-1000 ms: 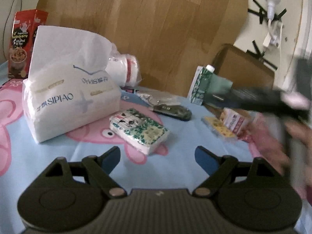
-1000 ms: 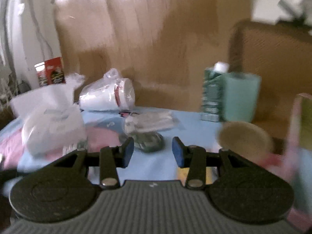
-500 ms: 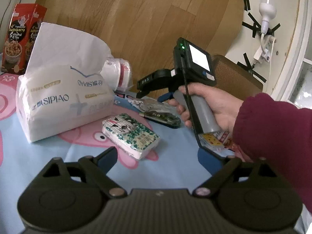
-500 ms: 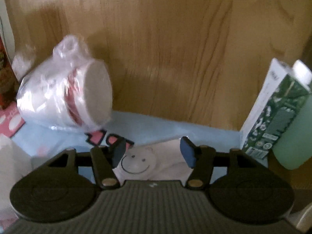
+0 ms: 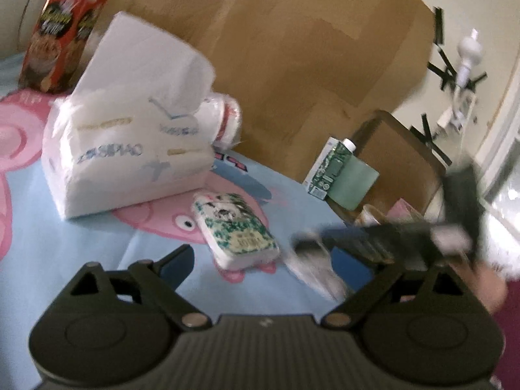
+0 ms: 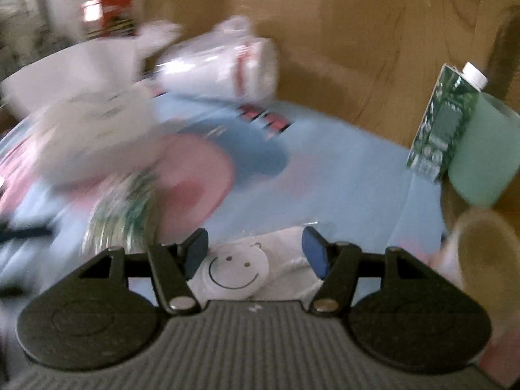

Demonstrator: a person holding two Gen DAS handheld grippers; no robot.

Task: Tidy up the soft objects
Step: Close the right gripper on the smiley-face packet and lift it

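Note:
A white packet with a smiley face (image 6: pixel 239 268) sits between the fingers of my right gripper (image 6: pixel 255 253), which is shut on it above the blue cloth. In the left wrist view it is a blurred white shape (image 5: pixel 313 268) hanging from the right gripper (image 5: pixel 383 240) at the right. A large white tissue pack (image 5: pixel 126 159) stands at the left, and a small green-patterned tissue packet (image 5: pixel 235 227) lies in front of my left gripper (image 5: pixel 273 261), which is open and empty.
A bag of paper cups (image 6: pixel 224 65) lies by the wooden board at the back. A green carton (image 6: pixel 445 117) and a mint cup (image 6: pixel 484 156) stand at the right. A red snack box (image 5: pixel 61 32) stands at the far left.
My right gripper has drawn back from the wooden board with the smiley packet between its fingers, towards the front right of the table. The left gripper has shifted slightly.

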